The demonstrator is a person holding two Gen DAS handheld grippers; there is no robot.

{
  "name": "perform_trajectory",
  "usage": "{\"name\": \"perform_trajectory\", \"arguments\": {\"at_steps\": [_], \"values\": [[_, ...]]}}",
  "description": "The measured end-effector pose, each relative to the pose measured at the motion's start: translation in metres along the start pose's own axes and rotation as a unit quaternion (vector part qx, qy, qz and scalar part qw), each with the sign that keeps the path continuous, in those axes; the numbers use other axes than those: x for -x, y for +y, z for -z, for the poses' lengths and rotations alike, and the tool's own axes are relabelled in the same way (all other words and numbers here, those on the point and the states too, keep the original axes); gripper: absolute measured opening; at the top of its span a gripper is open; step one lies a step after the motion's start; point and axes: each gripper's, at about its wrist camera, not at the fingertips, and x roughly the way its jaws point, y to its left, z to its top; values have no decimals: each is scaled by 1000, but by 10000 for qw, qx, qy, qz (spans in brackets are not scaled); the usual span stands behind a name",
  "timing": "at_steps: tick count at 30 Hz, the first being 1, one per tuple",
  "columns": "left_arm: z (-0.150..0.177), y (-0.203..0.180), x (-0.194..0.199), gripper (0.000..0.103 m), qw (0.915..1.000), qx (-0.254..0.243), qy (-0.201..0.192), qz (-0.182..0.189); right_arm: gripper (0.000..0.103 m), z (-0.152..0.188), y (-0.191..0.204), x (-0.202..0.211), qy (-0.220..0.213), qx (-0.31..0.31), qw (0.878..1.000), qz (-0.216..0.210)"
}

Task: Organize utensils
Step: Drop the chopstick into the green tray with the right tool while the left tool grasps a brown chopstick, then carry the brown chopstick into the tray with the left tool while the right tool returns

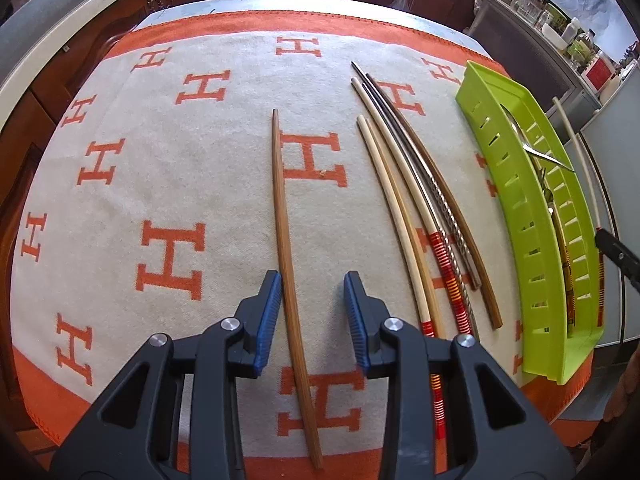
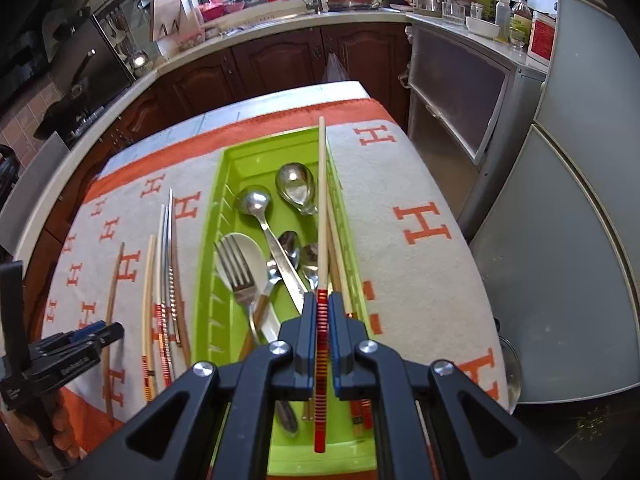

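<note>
Chopsticks and cutlery lie on a blanket (image 1: 200, 152) patterned with orange H's. Largest, the green tray (image 2: 260, 152) holds spoons and a fork (image 2: 236, 272), its length running away from the camera. Right gripper (image 2: 322, 312) pinches a pale chopstick (image 2: 322, 200) by its red-banded end, tip pointing away over the tray. Left gripper (image 1: 312, 316) stands spread astride a brown chopstick (image 1: 282, 208) lying lengthwise, pads clear of it.
</note>
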Motion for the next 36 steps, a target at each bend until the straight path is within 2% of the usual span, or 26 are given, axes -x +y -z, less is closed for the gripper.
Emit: {"name": "perform_trajectory", "arguments": {"at_steps": [8, 14, 18, 23, 28, 33, 36], "values": [[0, 12, 1, 6, 9999, 129, -27, -77, 5, -2, 5, -28, 348, 350, 9987, 98], [0, 13, 1, 5, 9999, 145, -70, -25, 5, 1, 22, -35, 350, 774, 9964, 63], [1, 14, 1, 4, 9998, 184, -107, 34, 5, 1, 23, -33, 285, 797, 9960, 292], [2, 15, 2, 4, 9996, 216, -152, 102, 6, 5, 15, -33, 477, 749, 9947, 508], [1, 11, 11, 4, 9993, 216, -257, 162, 7, 9, 7, -29, 631, 525, 9960, 351], [-3, 7, 32, 4, 9983, 218, -388, 387, 8, 10, 7, -16, 457, 275, 9986, 30], [-9, -1, 48, 4, 9967, 187, -430, 660, 8, 11, 11, -8, 358, 231, 9990, -115]]}}
